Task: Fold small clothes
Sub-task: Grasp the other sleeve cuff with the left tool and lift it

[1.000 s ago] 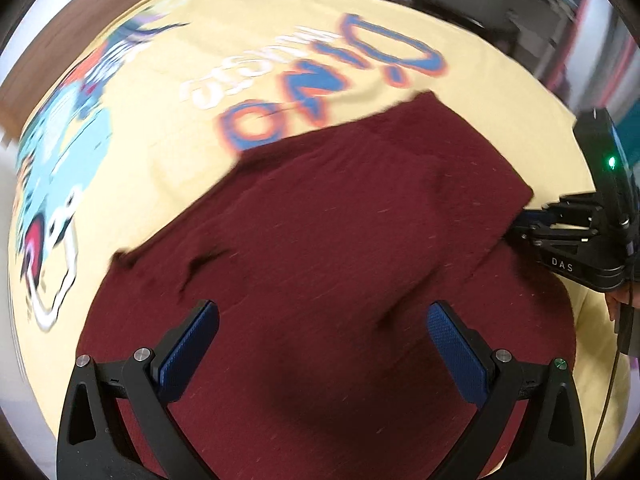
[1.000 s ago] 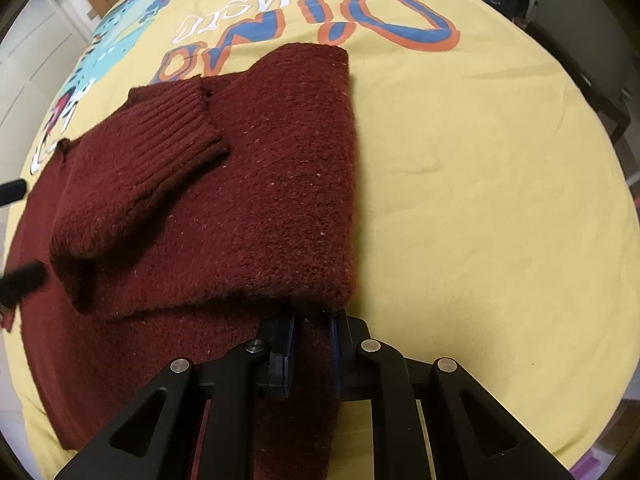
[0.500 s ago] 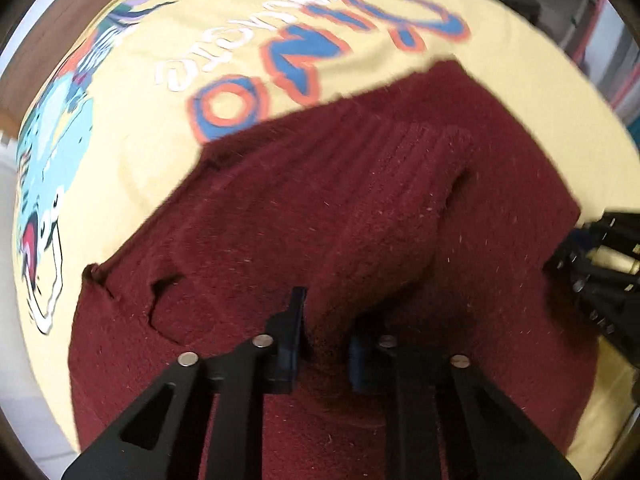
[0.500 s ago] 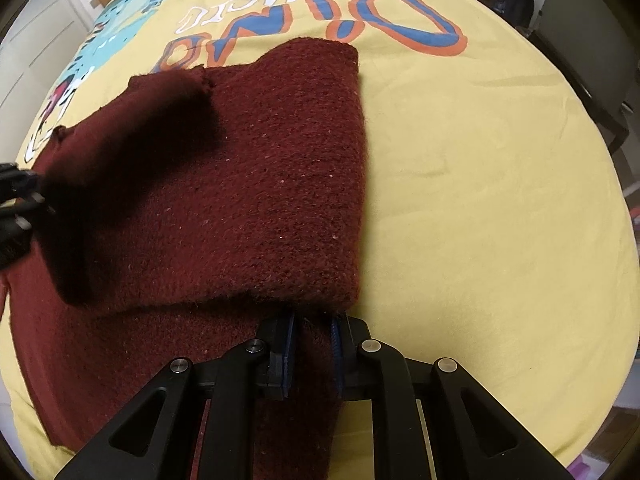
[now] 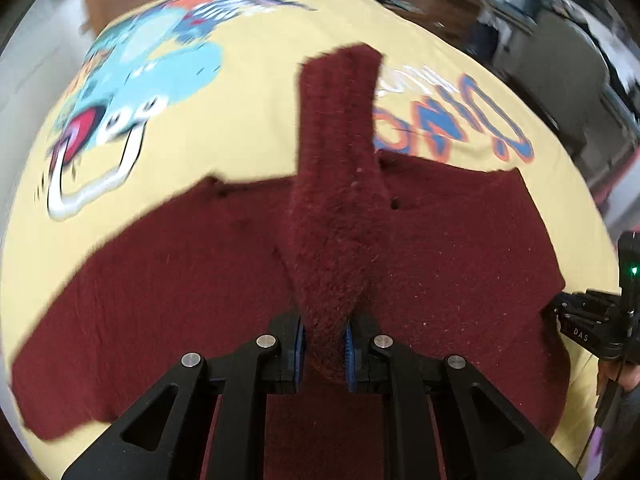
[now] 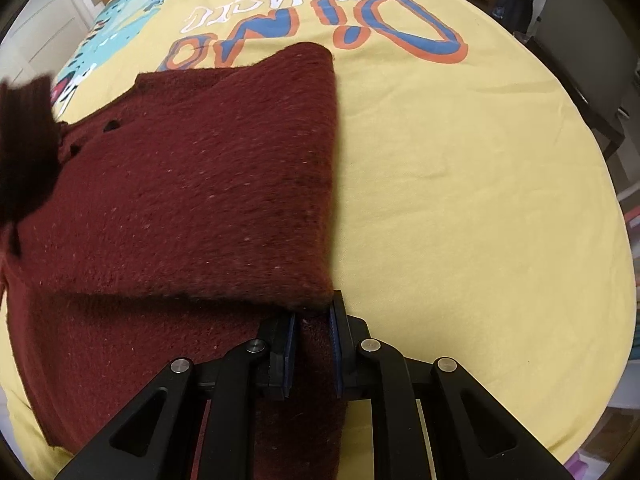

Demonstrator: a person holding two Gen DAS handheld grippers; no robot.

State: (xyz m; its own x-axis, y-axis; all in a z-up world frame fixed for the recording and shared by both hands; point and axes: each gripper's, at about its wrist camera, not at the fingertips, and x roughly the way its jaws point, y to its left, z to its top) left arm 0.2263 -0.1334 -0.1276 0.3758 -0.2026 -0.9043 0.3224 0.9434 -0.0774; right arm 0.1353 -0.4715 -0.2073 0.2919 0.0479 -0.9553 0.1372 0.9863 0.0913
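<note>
A dark red knitted sweater (image 5: 460,248) lies spread on a yellow printed sheet (image 5: 248,128). My left gripper (image 5: 323,346) is shut on the sweater's sleeve (image 5: 336,184), which stands lifted off the body and stretches away from the fingers. In the right wrist view the sweater (image 6: 192,184) has its right side folded over, with a straight fold edge. My right gripper (image 6: 312,344) is shut on the sweater's fabric at the near corner of that fold. The lifted sleeve (image 6: 24,128) shows as a dark blur at the left edge there.
The yellow sheet (image 6: 460,184) carries a blue and orange "DINO" print (image 6: 360,28) and a cartoon dinosaur (image 5: 132,80). Bare sheet spreads to the right of the sweater. The right gripper's black body (image 5: 596,320) shows at the right edge. Furniture and clutter (image 5: 520,20) stand beyond the sheet.
My left gripper closed on the sleeve and pulled it up and off the folded body, rolling as it went. The right gripper stayed put, still clamped.
</note>
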